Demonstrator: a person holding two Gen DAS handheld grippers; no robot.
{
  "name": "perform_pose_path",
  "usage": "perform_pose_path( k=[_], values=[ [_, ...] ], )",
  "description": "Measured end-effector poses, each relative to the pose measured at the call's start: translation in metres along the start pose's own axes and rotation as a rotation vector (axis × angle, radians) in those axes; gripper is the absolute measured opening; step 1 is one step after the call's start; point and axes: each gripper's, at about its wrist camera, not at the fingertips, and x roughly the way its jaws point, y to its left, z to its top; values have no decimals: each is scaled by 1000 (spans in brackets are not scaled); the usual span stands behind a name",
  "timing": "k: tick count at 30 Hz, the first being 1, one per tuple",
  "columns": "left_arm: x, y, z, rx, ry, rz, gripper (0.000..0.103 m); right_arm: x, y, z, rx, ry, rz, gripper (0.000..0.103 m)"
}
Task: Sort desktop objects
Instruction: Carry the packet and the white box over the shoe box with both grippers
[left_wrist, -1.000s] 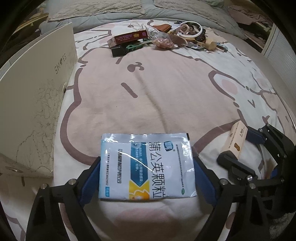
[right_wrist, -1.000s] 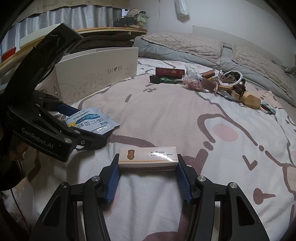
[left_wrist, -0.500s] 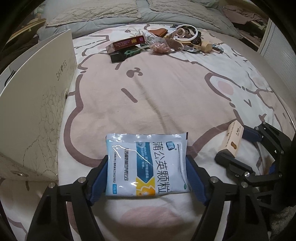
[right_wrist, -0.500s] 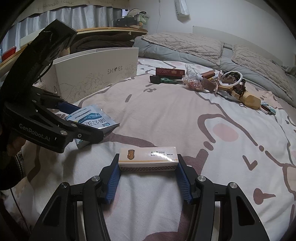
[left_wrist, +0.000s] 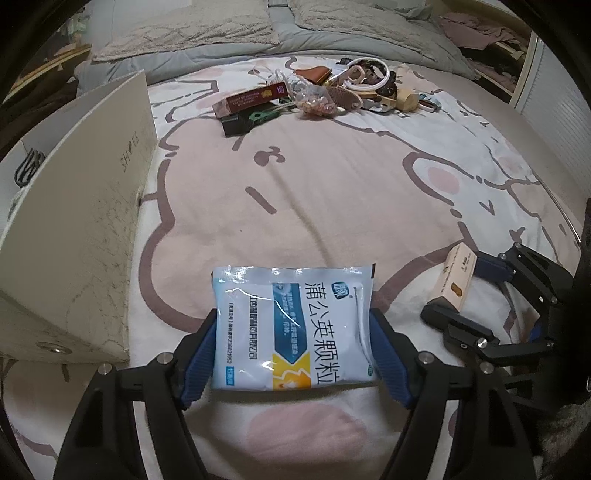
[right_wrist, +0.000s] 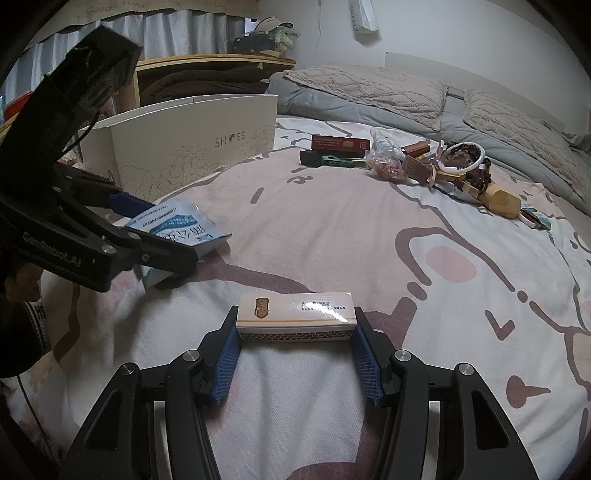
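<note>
My left gripper (left_wrist: 295, 354) is shut on a white and blue medicine sachet (left_wrist: 291, 328), held flat above the pink bedspread; the sachet also shows in the right wrist view (right_wrist: 177, 229). My right gripper (right_wrist: 295, 354) is shut on a long white matchbox (right_wrist: 295, 315), held by its two ends; the matchbox also shows in the left wrist view (left_wrist: 458, 277). A white shoe box (left_wrist: 74, 236) stands open at the left, close to the left gripper; it also shows in the right wrist view (right_wrist: 184, 147).
A pile of small items lies at the far side of the bed: a red box (left_wrist: 255, 99), a dark green tool (left_wrist: 251, 120), a bag of nuts (left_wrist: 314, 101), a white ring (left_wrist: 369, 74), a wooden piece (left_wrist: 406, 101). Grey pillows (right_wrist: 369, 92) lie beyond.
My left gripper has lifted the sachet and drawn back a little, toward the shoe box side. The right gripper and its matchbox have barely moved.
</note>
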Motion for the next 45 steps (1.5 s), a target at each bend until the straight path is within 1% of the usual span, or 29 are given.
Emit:
perform_pose_path(
  k=[11,16,21,28,36,40,45],
  values=[
    [-23,6,6,2,-69,3,76,1,-1,0,-1,-5,1,56],
    [-38,9,10,5,-116,17,76,1,-1,0,-6,-5,-3,56],
    [-52,18,16,-19,-153,12,76,1,-1,-1,-13,-6,-9,56],
    [-71,29,21,-43,-209,32,76,0,-1,-1,-12,-6,-8,56],
    [-87,46,24,-87,-258,61,76,0,-6,10,24,44,53,56],
    [-93,51,25,-96,-278,76,76,-4,-7,18,62,61,97,56],
    [-103,61,27,-116,-306,93,76,-17,-1,36,51,44,94,56]
  ],
)
